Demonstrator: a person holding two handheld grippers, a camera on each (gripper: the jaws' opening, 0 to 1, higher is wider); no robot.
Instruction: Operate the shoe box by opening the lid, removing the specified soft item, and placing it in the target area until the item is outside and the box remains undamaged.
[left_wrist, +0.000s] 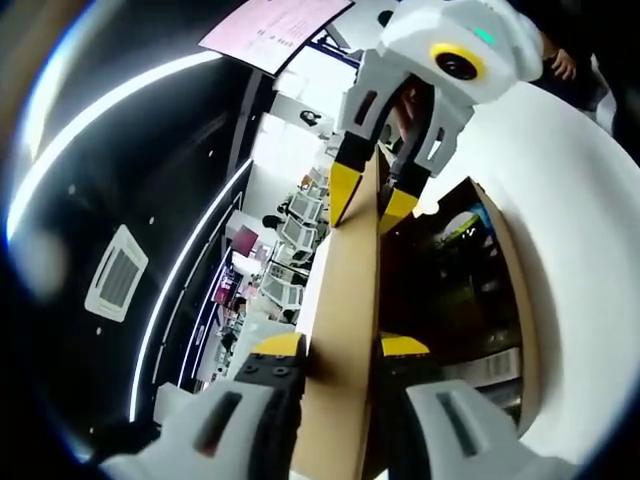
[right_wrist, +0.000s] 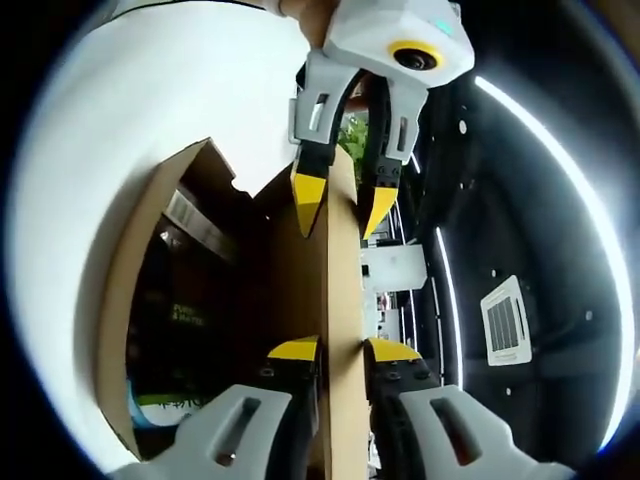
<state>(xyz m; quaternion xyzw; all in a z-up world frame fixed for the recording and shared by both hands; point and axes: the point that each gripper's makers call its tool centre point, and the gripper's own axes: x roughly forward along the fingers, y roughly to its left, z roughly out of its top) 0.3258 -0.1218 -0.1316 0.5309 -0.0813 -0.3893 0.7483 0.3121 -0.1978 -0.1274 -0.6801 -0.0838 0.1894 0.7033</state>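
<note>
Two handheld grippers grip the raised cardboard lid (left_wrist: 345, 330) of a shoe box (right_wrist: 150, 300) from opposite ends. In the left gripper view, the left gripper (left_wrist: 340, 352) is clenched on the near edge of the lid, its yellow-tipped jaws pressed against both faces of the brown panel. At the far end of the same edge, the right gripper (left_wrist: 372, 200) comes in from above and pinches the lid too. In the right gripper view, the right gripper (right_wrist: 343, 352) clamps the near edge while the left gripper (right_wrist: 340, 205) bites the far edge. The lid stands open, edge-on to both cameras. Beside it the open box rests on a white worktop (right_wrist: 120, 120), its interior dark; printed packaging shows inside, but the soft item cannot be made out. Behind is a dark ceiling (left_wrist: 120, 200) with light strips.
</note>
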